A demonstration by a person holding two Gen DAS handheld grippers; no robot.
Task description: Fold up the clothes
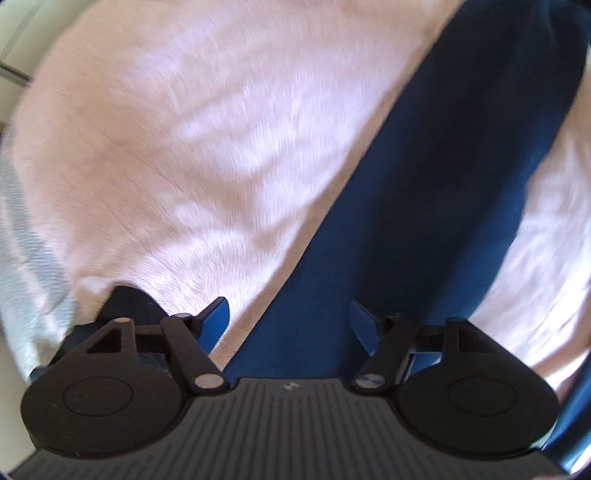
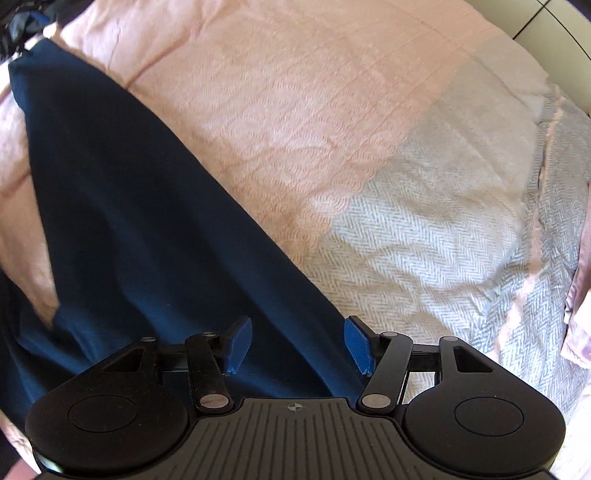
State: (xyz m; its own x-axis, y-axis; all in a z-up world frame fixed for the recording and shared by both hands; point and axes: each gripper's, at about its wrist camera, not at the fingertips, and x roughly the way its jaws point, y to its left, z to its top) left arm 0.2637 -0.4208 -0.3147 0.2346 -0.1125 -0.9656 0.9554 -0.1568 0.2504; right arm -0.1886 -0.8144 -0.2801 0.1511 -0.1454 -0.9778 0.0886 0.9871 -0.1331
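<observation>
A dark blue garment [image 1: 436, 184] lies stretched as a long band across a pink bedspread [image 1: 192, 140]. In the left wrist view my left gripper [image 1: 290, 325] is open above the band's near end, with nothing between its blue pads [image 1: 216, 321]. The picture there is blurred. In the right wrist view the same blue garment [image 2: 140, 221] runs from the far left down under my right gripper [image 2: 297, 343], which is open over the cloth's right edge. Its blue pads [image 2: 240, 343] hold nothing.
A grey-and-white herringbone blanket [image 2: 443, 251] covers the bed to the right of the garment. A dark lump of cloth [image 1: 129, 306] lies beside my left gripper's left finger. Pale floor [image 2: 554, 26] shows past the bed's far right corner. Dark items [image 2: 18, 26] sit at the far left.
</observation>
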